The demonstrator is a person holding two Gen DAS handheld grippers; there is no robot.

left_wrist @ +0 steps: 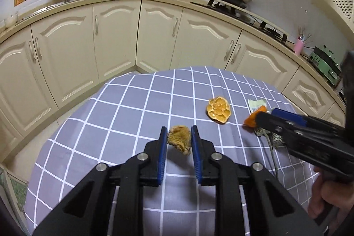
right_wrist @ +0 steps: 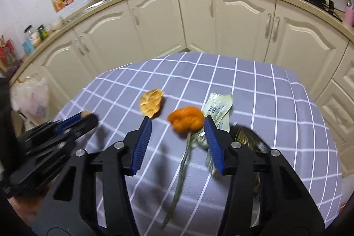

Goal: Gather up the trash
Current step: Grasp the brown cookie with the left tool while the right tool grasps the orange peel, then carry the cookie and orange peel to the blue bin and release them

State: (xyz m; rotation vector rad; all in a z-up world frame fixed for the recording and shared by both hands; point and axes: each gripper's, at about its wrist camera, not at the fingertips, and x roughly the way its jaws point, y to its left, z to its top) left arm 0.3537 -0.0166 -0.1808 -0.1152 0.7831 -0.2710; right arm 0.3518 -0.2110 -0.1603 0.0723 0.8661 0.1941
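Left hand-held gripper (left_wrist: 177, 132) pinches the brown peel scrap (left_wrist: 179, 139) (lifted off the checked cloth (left_wrist: 124, 107)).

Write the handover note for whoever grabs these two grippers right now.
Left gripper: shut on the brown dried peel scrap.
Right gripper: open, with the crumpled orange peel lump between its jaws, not clamped.
Lying on the grey checked tablecloth: flattened yellow-orange citrus peel, pale green wrapper, thin green stem.
Done: one scrap gripped.
Left: close on the lump, drop both off, then collect the rest.
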